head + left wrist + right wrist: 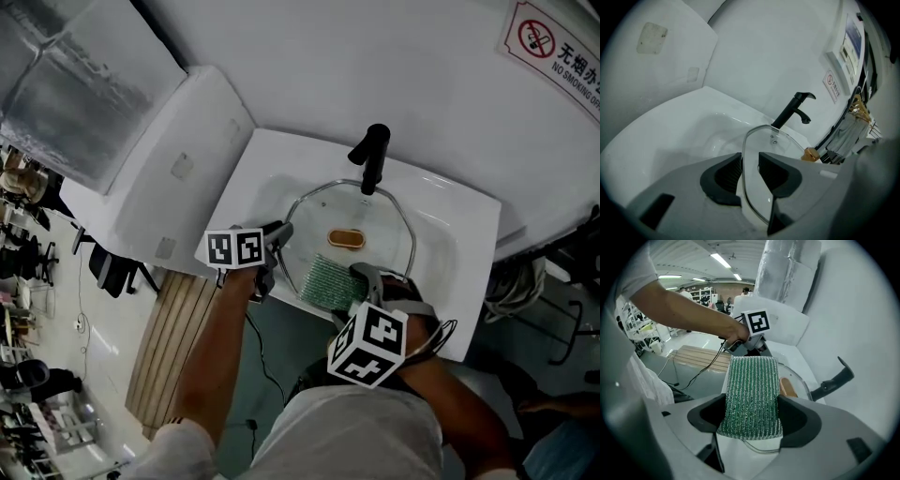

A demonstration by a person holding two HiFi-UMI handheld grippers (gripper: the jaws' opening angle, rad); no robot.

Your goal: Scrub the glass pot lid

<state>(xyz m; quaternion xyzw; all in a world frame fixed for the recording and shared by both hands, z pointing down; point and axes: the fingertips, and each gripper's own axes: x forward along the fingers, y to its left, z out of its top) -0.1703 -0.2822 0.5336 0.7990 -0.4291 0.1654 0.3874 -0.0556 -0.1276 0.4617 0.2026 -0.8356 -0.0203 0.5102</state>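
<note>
Right claw [752,414]: closed on the green scrub pad [752,390], with its pads pressing the pad's two long edges. Most of the pad sticks out forward past the jaws.
Pad position: in the head view it lies on the near part of the lid, short of the knob. It looks flat on the glass, but firm contact is my judgement only.
Left claw [750,171]: partly closed and clamped on the lid's rim, with the glass edge-on between its pads.
Glass pot lid [309,217]: held by its left rim over the sink, knob side up.
Knob [345,238]: brown, at the lid's middle, not covered by the pad.
Sink [469,234]: white, with no running water or suds visible.
Tap [370,157]: black, just beyond the lid's far edge.
Done: lid secured, pad in hand and placed on the glass.
Left: judged most of the scrubbing, covering the far half, the area around the knob and the rim. How clean the glass is cannot be read.
</note>
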